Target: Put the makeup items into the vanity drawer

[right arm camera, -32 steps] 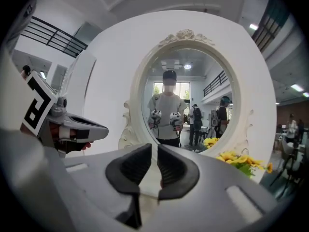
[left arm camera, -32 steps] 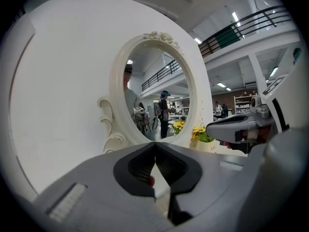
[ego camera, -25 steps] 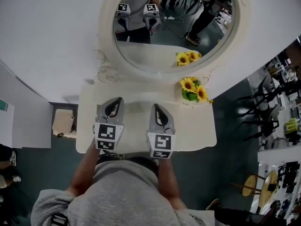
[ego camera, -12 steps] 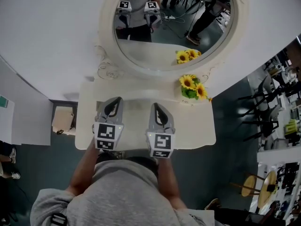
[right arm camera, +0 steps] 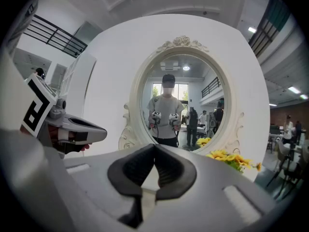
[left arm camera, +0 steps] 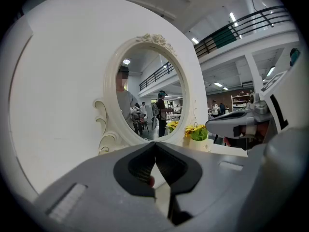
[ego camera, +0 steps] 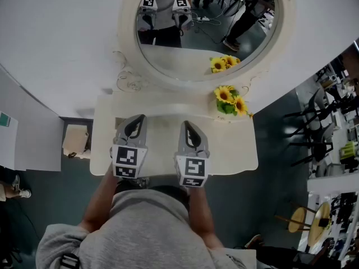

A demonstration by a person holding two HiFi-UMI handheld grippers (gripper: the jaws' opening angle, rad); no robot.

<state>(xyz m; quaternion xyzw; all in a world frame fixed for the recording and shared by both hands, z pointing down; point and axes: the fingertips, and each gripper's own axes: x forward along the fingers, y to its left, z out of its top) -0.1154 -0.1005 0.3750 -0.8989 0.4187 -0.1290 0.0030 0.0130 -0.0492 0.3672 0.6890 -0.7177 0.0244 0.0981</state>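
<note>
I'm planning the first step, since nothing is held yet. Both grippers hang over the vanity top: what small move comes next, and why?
Both the left gripper and right gripper are shut and empty above the vanity top; no view shows an open drawer. So probably lower one toward the front edge and open its jaws to find the drawer.

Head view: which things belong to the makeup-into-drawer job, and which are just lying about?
Job:
- vanity table
- left claw, shut, empty
- right claw, shut, empty
- no makeup items or drawer front in view

Lying about:
- sunflower pot
- oval mirror
- box on the floor
- chairs
</note>
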